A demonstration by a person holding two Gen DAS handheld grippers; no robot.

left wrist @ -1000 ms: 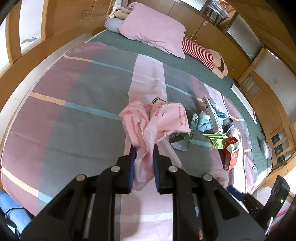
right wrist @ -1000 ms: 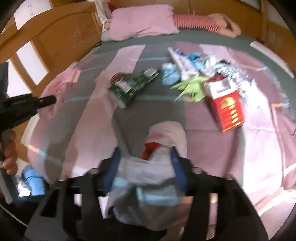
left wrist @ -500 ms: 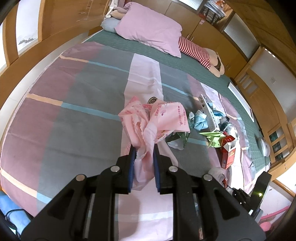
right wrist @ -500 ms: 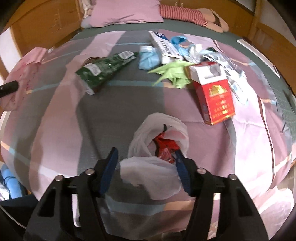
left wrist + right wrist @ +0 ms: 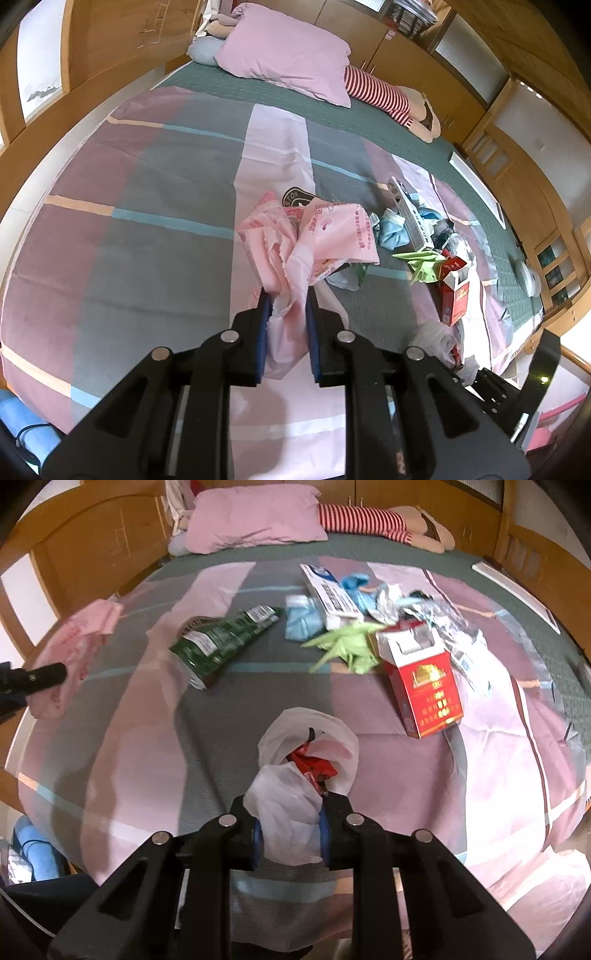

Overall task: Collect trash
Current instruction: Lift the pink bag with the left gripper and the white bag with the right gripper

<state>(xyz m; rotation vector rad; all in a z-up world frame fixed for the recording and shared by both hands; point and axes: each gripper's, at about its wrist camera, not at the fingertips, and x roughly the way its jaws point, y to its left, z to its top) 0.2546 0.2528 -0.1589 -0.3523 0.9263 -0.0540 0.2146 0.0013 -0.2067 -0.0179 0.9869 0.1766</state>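
Since a second ago the right gripper (image 5: pixel 290 814) has brought its jaws in from well apart, and they are closing now with the white plastic bag (image 5: pixel 295 794) bunched between them, the blue pads pressing its sides; red wrappers (image 5: pixel 314 766) show in the bag's mouth. The bag lies on the striped bedspread (image 5: pixel 147 738) near the foot of the bed. The left gripper (image 5: pixel 287 295) has not changed: its jaws are clamped on the gathered neck of a pink plastic bag (image 5: pixel 314 236), held up above the bedspread. The right wrist view alone shows the rest of the trash plainly: a green snack packet (image 5: pixel 221 642), a red cigarette box (image 5: pixel 424 686) with its lid open, a crumpled green paper (image 5: pixel 351 646), a blue cloth-like wad (image 5: pixel 303 620), a white carton (image 5: pixel 328 590) and silvery wrappers (image 5: pixel 443 624), all well beyond the white bag. It also catches the left gripper's tip and the pink bag at its left edge. The left wrist view shows the right gripper's dark body at its lower right corner, and a pink pillow (image 5: pixel 288 62) at the head of the bed.
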